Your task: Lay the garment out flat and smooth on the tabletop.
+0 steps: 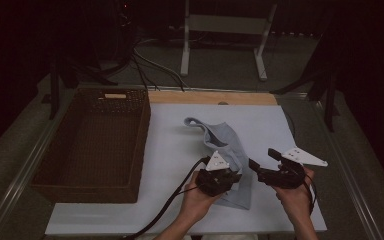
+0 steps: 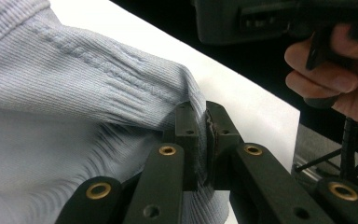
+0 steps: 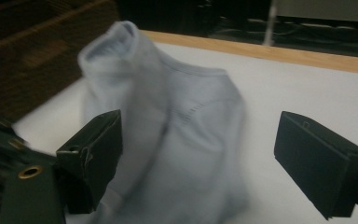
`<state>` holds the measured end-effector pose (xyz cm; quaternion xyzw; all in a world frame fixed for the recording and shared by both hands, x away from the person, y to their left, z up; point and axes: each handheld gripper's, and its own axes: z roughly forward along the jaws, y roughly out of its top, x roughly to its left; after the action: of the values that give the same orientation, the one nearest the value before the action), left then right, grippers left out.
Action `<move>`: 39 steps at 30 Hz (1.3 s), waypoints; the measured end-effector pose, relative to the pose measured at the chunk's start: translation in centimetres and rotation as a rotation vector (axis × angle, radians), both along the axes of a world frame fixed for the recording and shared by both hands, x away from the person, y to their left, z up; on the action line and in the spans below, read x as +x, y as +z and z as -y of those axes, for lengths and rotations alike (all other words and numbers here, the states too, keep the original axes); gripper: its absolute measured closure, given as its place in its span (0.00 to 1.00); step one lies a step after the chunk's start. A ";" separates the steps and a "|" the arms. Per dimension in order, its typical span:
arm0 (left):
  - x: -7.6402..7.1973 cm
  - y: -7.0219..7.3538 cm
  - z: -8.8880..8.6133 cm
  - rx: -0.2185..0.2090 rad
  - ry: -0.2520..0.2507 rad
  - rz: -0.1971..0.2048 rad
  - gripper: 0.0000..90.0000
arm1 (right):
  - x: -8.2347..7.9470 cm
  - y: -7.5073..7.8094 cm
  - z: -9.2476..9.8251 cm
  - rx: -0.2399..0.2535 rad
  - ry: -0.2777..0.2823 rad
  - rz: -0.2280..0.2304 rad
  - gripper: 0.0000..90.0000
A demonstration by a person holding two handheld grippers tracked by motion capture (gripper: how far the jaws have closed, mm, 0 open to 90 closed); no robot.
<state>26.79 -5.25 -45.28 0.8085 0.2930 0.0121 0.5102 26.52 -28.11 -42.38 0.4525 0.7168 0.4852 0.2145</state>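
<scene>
While the left tongs (image 2: 204, 135) pinch a fold of a pale blue knit garment (image 1: 225, 145) on the white tabletop (image 1: 170, 150), the right tongs (image 3: 198, 158) hang wide open beside it.
The thin pinch might slip, dropping the garment short of the wicker basket (image 1: 97, 145).

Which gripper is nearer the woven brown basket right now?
Left. The left gripper is shut on the light blue knit garment, closer to the woven brown basket; the open right gripper is beyond it.
</scene>
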 end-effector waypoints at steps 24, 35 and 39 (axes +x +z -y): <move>-0.8 -0.3 0.1 0.034 -0.018 0.031 0.97 | 3.0 -0.8 -5.8 -0.104 0.195 -0.147 0.56; -1.1 -0.6 -2.2 0.011 0.039 0.043 0.60 | 3.6 -0.6 -5.3 -0.142 0.155 -0.158 0.92; -1.2 -0.6 -3.2 0.003 0.065 0.055 0.53 | 3.7 -0.6 -5.1 -0.140 0.142 -0.158 0.93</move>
<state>25.62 -2.00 -45.83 0.7987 0.3051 0.0515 0.5160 30.19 -23.02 -43.00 0.4215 0.7939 0.4104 0.1536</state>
